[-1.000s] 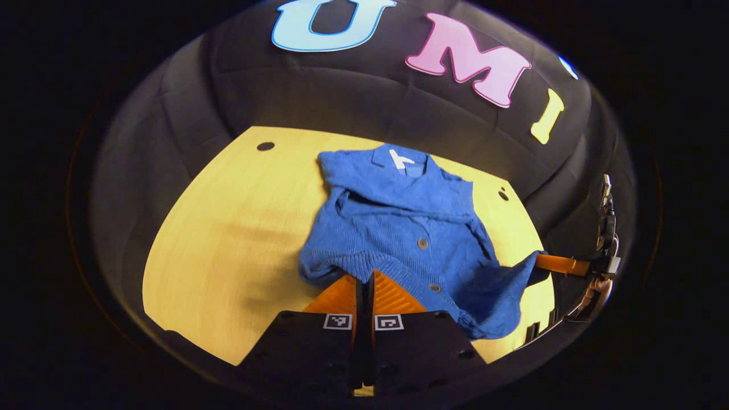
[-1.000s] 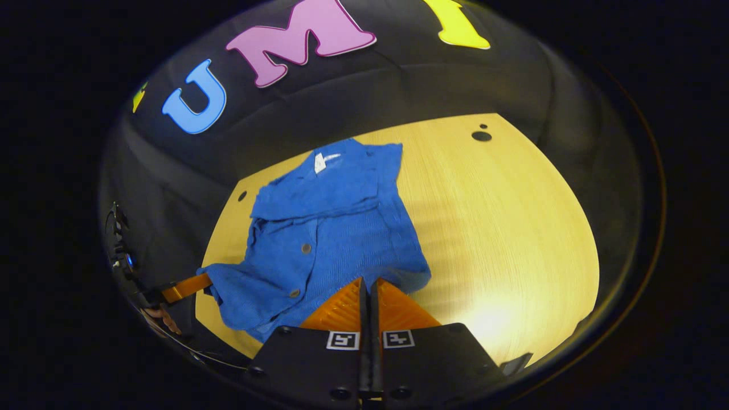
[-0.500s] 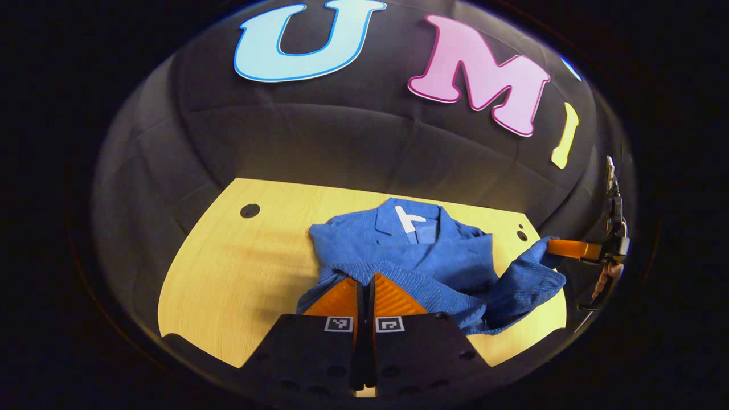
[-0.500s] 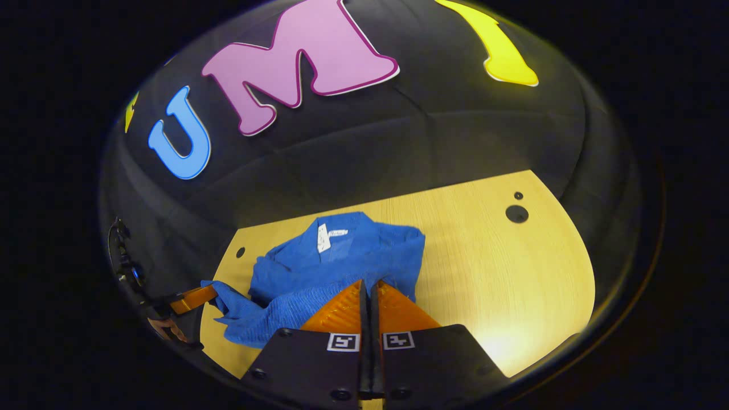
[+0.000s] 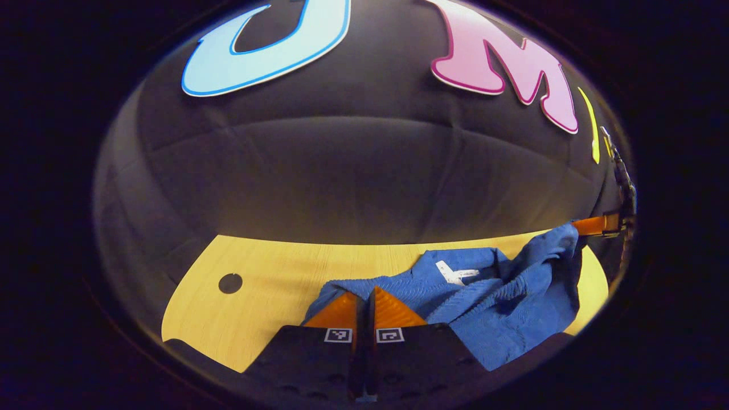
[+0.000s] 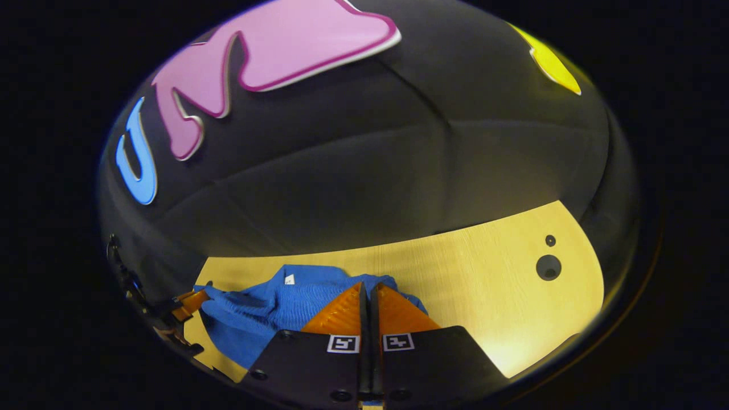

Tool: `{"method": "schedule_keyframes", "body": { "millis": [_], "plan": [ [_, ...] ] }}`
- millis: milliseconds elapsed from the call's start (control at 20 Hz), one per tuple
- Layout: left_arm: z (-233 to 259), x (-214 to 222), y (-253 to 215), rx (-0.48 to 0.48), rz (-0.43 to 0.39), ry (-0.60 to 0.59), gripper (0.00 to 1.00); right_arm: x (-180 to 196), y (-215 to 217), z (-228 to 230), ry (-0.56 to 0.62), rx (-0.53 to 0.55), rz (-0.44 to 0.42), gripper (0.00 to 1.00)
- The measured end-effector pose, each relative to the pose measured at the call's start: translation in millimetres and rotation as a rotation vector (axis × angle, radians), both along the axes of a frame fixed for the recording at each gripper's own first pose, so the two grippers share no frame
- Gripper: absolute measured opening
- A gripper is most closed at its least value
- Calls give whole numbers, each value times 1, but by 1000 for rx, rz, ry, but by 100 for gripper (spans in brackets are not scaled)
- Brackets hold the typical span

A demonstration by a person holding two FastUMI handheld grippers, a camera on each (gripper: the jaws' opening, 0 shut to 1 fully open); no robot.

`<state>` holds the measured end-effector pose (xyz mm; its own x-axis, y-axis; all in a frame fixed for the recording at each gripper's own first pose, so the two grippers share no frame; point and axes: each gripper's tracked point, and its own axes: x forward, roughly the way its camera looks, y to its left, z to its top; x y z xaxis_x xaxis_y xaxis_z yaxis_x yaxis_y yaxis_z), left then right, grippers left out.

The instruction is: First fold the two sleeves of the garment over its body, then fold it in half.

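The blue knit garment (image 5: 501, 307) lies bunched on the wooden table (image 5: 256, 273), its lifted hem doubled back toward the collar with the white label (image 5: 455, 273). My left gripper (image 5: 365, 289) is shut, its orange fingers pinching one hem corner. Farther right in the left gripper view, the other gripper (image 5: 598, 225) holds the opposite corner raised. In the right gripper view, my right gripper (image 6: 368, 285) is shut on the garment (image 6: 256, 310), and the left gripper (image 6: 185, 304) holds the fabric at the far left. The sleeves are hidden under the folded cloth.
The booth's black cloth wall (image 5: 342, 171) rises close behind the table's far edge. A round hole (image 5: 230, 283) marks the table's left side, and two holes (image 6: 548, 267) sit on bare wood (image 6: 484, 285) to the right.
Both grippers have carried the hem forward over the body toward the collar. The cameras tilted up and neared the wall, and most of the garment's body now lies under the fold.
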<state>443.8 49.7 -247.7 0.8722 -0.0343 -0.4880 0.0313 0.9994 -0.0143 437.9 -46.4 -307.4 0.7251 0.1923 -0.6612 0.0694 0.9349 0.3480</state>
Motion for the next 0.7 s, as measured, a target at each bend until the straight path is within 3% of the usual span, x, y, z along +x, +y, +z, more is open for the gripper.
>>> {"method": "schedule_keyframes", "body": {
  "millis": [100, 150, 300, 350, 400, 550, 700],
  "plan": [
    [-8, 16, -4, -22, 3, -43, 3, 9, -9, -23, 14, -32, -42, 10],
    [-9, 22, -6, -29, 14, -59, 13, 11, -15, -27, 16, -43, -52, 28],
    [-18, 18, -1, 46, 28, -28, 81, 6, -25, -34, 31, -59, -46, 82],
    [-17, 14, 1, 60, 43, -14, 80, 0, -28, -35, 44, -75, -26, 84],
    [-11, 9, 1, 52, 57, -11, 80, -10, -30, -30, 47, -86, -16, 95],
    [10, -22, -4, -19, 90, 8, 82, -34, -34, -1, -14, -112, -18, 97],
    [48, -62, -8, -46, 117, -57, 83, -72, -30, 30, -64, -126, -11, 97]
  ]
}}
